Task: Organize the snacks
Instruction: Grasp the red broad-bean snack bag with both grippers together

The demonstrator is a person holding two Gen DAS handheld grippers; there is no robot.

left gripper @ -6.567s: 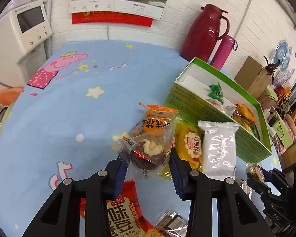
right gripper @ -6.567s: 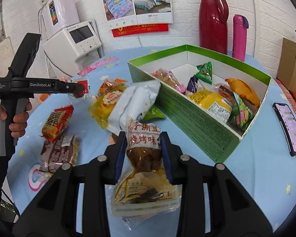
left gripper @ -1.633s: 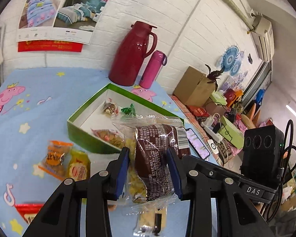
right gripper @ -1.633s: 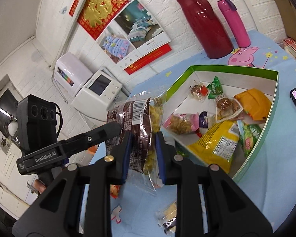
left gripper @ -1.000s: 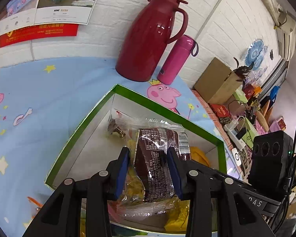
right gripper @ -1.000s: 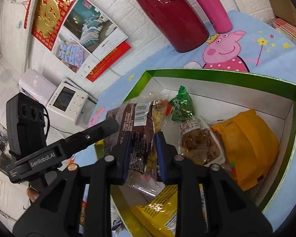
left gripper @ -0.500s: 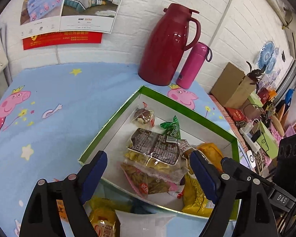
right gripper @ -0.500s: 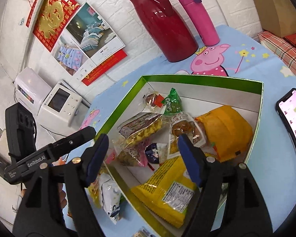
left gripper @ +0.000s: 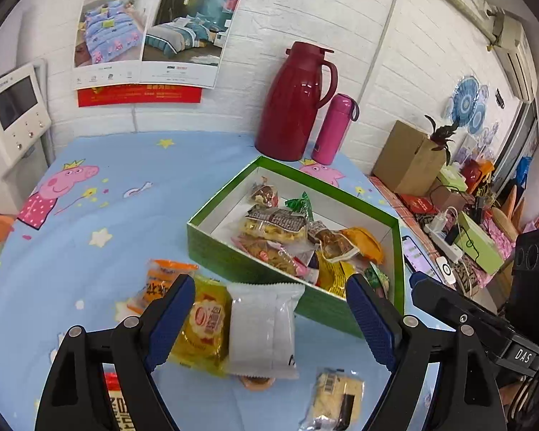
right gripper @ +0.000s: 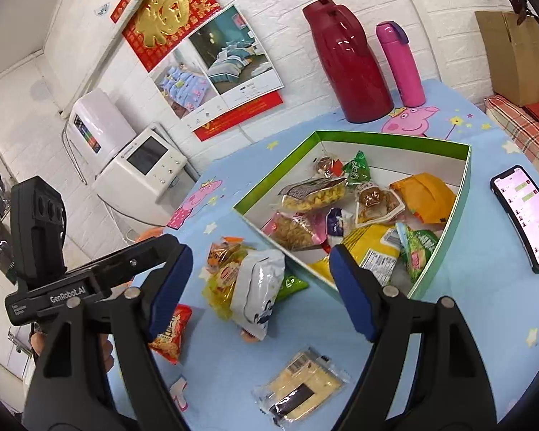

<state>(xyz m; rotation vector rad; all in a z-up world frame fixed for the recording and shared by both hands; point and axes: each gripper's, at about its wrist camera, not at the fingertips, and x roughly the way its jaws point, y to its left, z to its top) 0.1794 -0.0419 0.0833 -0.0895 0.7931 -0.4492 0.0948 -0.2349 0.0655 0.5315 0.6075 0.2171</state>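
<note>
Your left gripper (left gripper: 269, 309) is spread wide with nothing between its blue pads, and your right gripper (right gripper: 260, 273) is just as wide and just as empty.

In the left wrist view, the green snack box (left gripper: 233, 258) sits at about 1 o'clock from the gripper, on the blue cartoon tablecloth (left gripper: 90, 215). Inside it, a clear pack with a brown label and yellow pieces (left gripper: 275, 223) lies on top of the other snacks, near the middle of the box, just beside a small green packet (left gripper: 300, 204) and an orange bag (left gripper: 364, 242).

Outside the box, between your left fingers, a white packet (left gripper: 262, 330) lies against the box's near wall, touching a yellow packet (left gripper: 204, 327) on its 9 o'clock side. An orange packet (left gripper: 161, 283) lies beyond that at 10 o'clock. A pale biscuit pack with a dark stripe (left gripper: 336, 402) lies at 5 o'clock, close to the camera.

In the right wrist view, a phone (right gripper: 524, 212) lies on the cloth at 3 o'clock, apart from the box. A red thermos jug (right gripper: 345, 61) and a pink bottle (right gripper: 400, 61) stand at 12 o'clock by the wall.
</note>
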